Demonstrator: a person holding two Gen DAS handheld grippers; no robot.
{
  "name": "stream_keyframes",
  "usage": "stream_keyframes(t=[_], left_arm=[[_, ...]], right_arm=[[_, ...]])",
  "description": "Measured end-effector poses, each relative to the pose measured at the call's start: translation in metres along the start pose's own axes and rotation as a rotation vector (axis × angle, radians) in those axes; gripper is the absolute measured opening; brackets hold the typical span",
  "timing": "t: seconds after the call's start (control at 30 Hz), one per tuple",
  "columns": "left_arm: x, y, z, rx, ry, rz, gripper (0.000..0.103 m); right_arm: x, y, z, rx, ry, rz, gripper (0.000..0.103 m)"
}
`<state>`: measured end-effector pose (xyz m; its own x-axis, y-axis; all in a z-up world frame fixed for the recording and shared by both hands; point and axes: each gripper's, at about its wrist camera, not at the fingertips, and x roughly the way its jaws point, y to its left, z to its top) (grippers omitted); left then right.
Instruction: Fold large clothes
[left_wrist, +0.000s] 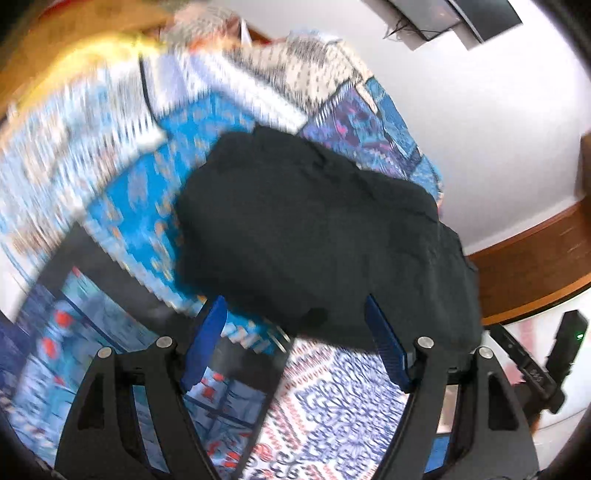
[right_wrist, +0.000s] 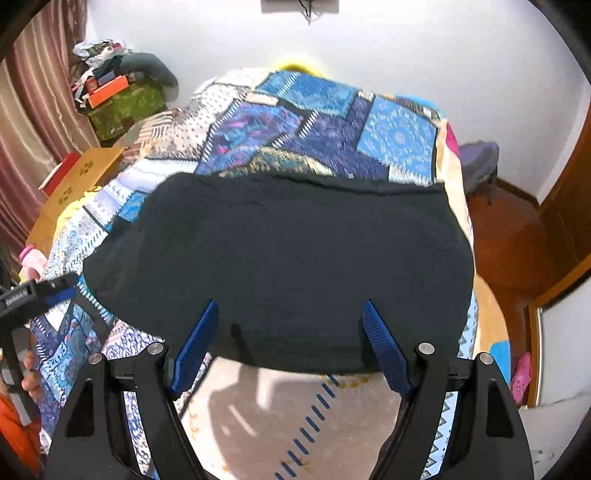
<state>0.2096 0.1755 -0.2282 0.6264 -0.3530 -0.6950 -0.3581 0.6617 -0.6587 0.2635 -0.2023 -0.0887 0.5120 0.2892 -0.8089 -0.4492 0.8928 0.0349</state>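
1. At the far left of the right wrist view we see a hand (right_wrist: 31, 384) with an orange sleeve holding the left gripper (right_wrist: 55, 290); only its side shows there.
2. Behind it stand a curtain (right_wrist: 33, 110), a cardboard box (right_wrist: 79, 173) and a green box (right_wrist: 125, 105) piled with clutter.
3. In the left wrist view we find the left gripper (left_wrist: 295, 306) spread wide, its blue pads (left_wrist: 205, 339) pressing nothing, above the near edge of the black garment.
4. The black garment (right_wrist: 280, 258) lies folded flat on the patchwork quilt (right_wrist: 295, 122) that covers the bed.
5. Our right gripper (right_wrist: 290, 310) stands spread as well, its pads over the garment's near edge, nothing pinched between them.
6. To the right we see wooden floor (right_wrist: 509, 236) and a white wall (right_wrist: 406, 48).
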Motion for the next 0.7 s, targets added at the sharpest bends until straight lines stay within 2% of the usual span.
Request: stream_keyframes(t=[0.23,0.27,0.53,0.7], left_arm=[[0.046,0.024,-0.009,-0.167,0.113,-0.138,0.075],[0.052,0.026,-0.007,-0.183,0.108,-0.161,0.075],[0.078,0.038,0.024,-0.247,0.043,-0.2,0.077],[0.093,0.044,0.038,-0.321,-0.006,-0.19,0.077]], right_arm=[[0.014,0.019,0.005,-0.039,-0.015,-0.002,0.077],[0.018,0.021,0.005,-0.045,-0.01,-0.012,0.077],[0.049,0.019,0.005,-0.096,0.043,-0.062,0.077],[0.053,0.018,0.002,-0.079,0.031,-0.035,0.08]])
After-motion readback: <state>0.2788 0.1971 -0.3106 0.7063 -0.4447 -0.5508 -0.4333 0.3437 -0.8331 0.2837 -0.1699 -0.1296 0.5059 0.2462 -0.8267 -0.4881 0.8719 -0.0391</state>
